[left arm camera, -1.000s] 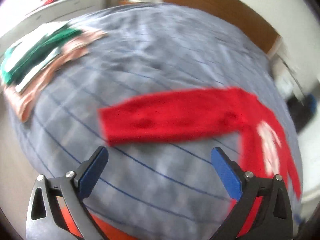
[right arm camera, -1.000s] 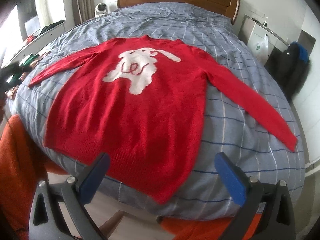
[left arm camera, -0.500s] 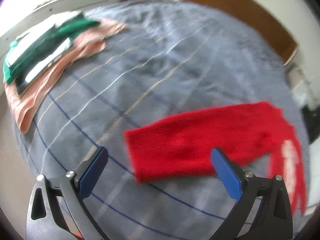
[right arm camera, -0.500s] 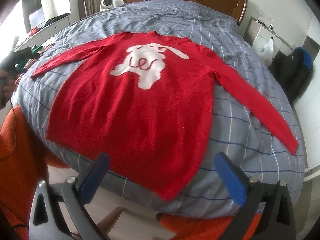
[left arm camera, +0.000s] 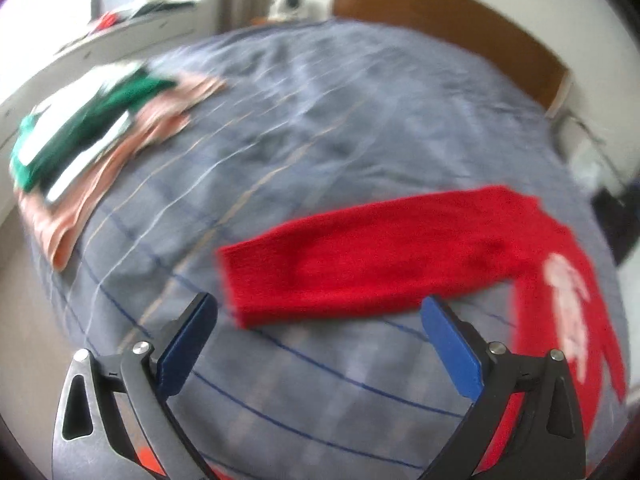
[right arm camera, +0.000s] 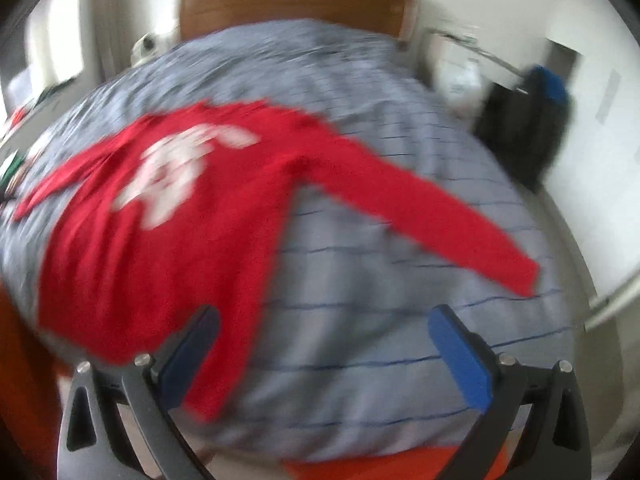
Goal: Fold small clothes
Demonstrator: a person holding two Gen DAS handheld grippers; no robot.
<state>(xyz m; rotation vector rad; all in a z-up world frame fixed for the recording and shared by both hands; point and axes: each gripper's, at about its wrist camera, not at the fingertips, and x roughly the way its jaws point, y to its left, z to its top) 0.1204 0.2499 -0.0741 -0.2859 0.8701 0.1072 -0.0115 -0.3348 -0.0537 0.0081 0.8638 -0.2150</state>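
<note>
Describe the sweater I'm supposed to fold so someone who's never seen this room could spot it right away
Look at the bed with the blue-grey checked cover. The red sweater lies spread flat across it, sleeves stretched out. Unlike the folded green and peach clothes at the bed's edge, it has a white figure on its chest.

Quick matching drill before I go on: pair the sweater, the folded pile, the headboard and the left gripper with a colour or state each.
Things:
1. sweater
2. folded pile
3. headboard
4. left gripper

Colours or states:
A. brown wood
B. open, holding nothing
C. red, spread flat on the bed
D. green, white and peach

Pairs: 1-C, 2-D, 3-A, 4-B
</note>
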